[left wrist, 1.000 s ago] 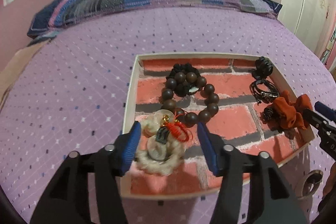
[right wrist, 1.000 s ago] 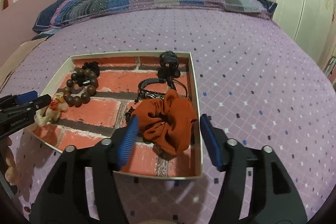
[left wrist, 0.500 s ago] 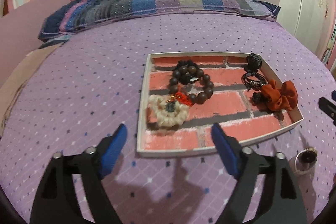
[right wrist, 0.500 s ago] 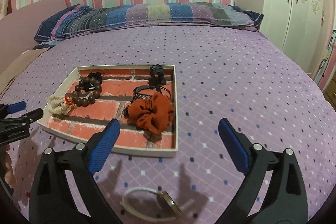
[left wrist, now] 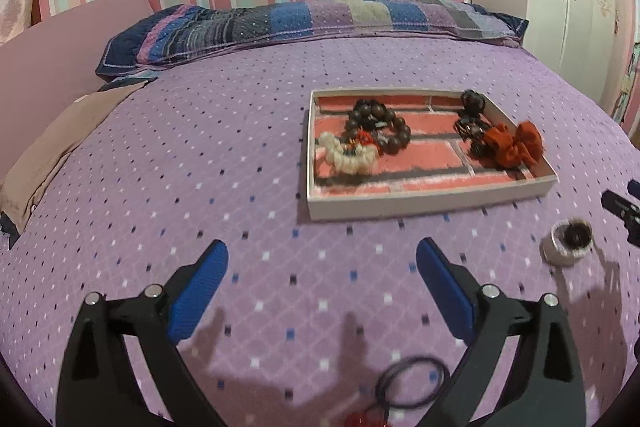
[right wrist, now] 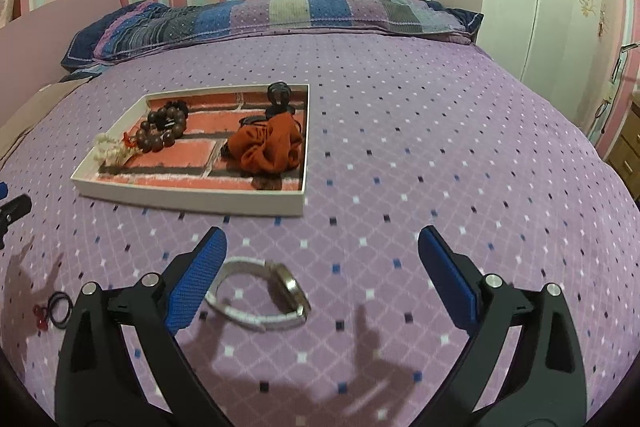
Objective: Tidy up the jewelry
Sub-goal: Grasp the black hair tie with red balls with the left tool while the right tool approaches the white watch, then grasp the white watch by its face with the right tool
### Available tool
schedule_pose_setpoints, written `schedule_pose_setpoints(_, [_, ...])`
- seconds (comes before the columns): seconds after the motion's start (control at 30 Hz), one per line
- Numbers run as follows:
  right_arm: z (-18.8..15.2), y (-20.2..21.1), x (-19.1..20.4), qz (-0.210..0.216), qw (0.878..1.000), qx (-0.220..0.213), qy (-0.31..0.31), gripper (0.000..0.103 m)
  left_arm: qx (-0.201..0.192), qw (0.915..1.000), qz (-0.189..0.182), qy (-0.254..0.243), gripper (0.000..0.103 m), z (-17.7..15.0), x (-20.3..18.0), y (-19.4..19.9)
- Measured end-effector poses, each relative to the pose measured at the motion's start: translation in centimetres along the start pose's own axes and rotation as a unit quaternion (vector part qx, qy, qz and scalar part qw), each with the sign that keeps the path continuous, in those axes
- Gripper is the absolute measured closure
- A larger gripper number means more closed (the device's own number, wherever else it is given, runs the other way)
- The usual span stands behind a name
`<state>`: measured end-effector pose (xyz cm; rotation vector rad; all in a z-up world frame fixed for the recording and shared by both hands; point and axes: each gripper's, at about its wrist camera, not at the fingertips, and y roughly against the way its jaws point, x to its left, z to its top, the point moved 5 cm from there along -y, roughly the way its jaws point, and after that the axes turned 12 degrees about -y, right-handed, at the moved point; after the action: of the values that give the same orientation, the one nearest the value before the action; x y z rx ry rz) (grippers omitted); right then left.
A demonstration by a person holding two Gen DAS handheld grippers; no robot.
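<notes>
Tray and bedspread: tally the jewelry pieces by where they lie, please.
In the tray: 5 (cream bracelet, brown bead bracelet, orange scrunchie, two dark pieces, blurred)
On the bedspread: 2 (watch, dark ring with red charm)
Total: 7

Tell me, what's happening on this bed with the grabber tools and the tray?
A person with a two-finger grabber in each hand is sorting jewelry into a tray on the bed. A bead bracelet, a white bracelet and an orange scrunchie already lie in it. Both the left gripper and the right gripper have just opened and are empty. A watch and a black hair tie still lie on the blanket.
</notes>
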<state>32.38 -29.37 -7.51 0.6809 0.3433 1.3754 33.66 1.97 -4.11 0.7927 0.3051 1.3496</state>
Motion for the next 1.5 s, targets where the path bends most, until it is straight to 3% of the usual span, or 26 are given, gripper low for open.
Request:
schedule_pose_setpoints(0.23, [-2.4, 0.8, -0.5, -0.002, 1.000, -0.001, 0.001, 0.008, 0.019, 0.9986, -0.044, 0.024, 0.010, -3.4, -1.4, 1.2])
schedule_pose_setpoints(0.53, [-4.3, 0.5, -1.2, -0.009, 1.000, 0.011, 0.004, 0.008, 0.053, 0.9956, -0.076, 0.012, 0.010, -8.0, -4.5, 0.8])
schedule_pose_setpoints(0.83, [-4.5, -0.1, -1.2, -0.014, 1.000, 0.014, 0.006, 0.008, 0.055, 0.9929, -0.105, 0.005, 0.011, -8.6, -5.8, 0.0])
schedule_pose_setpoints(1.03, [-4.6, -0.6, -1.4, -0.016, 1.000, 0.017, 0.000, 0.008, 0.057, 0.9919, -0.113, -0.011, 0.027, -8.3, -6.6, -0.7])
schedule_pose_setpoints(1.2, [-4.7, -0.9, -1.3, -0.016, 1.000, 0.018, 0.000, 0.009, 0.054, 0.9916, -0.117, -0.004, 0.060, -8.0, -6.5, -0.9])
schedule_pose_setpoints(1.4, [-4.7, -1.6, -1.2, -0.018, 1.000, 0.022, 0.000, 0.009, 0.049, 0.9918, -0.118, -0.001, 0.085, -8.0, -6.4, -0.9])
schedule_pose_setpoints(1.5, [-4.7, -1.6, -1.1, -0.017, 1.000, 0.022, 0.001, 0.009, 0.051, 0.9913, -0.121, 0.004, 0.093, -7.9, -6.3, -1.2])
